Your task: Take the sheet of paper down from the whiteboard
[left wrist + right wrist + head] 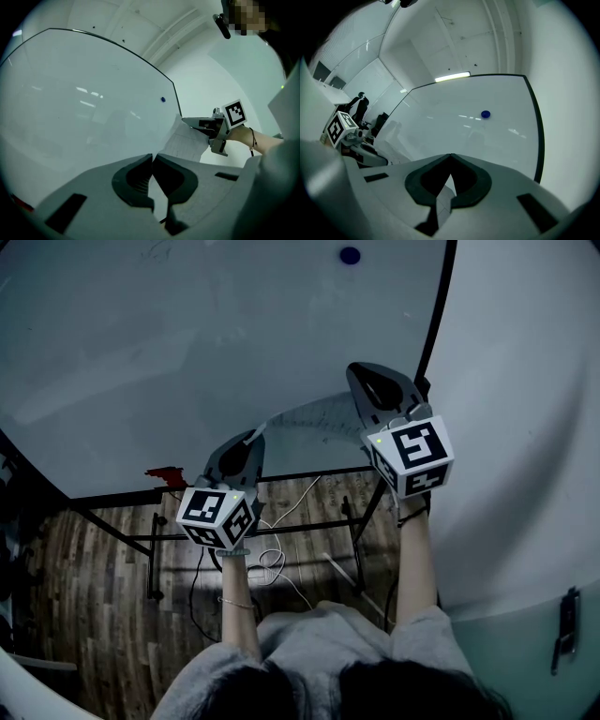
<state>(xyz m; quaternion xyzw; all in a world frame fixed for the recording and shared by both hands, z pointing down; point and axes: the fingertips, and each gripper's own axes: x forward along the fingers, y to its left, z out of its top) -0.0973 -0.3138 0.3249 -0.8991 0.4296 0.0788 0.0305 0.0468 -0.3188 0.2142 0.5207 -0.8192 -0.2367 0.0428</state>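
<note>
The sheet of paper (pixel 314 416) hangs curved in front of the lower part of the whiteboard (pixel 187 343), stretched between my two grippers. My left gripper (pixel 258 433) is shut on its lower left edge; in the left gripper view the sheet (pixel 185 143) runs from the closed jaws (pixel 153 159) toward the right gripper (pixel 187 121). My right gripper (pixel 355 372) is shut on the upper right edge, and in the right gripper view a strip of paper (pixel 443 199) shows under the closed jaws (pixel 450 157). A blue magnet (pixel 349 255) sits higher on the board, away from the sheet.
The whiteboard stands on a dark metal frame (pixel 281 531) over a wood floor with loose cables (pixel 272 563). A red object (pixel 167 474) lies at the board's lower edge. A white wall (pixel 525 381) is to the right of the board's black rim (pixel 436 315).
</note>
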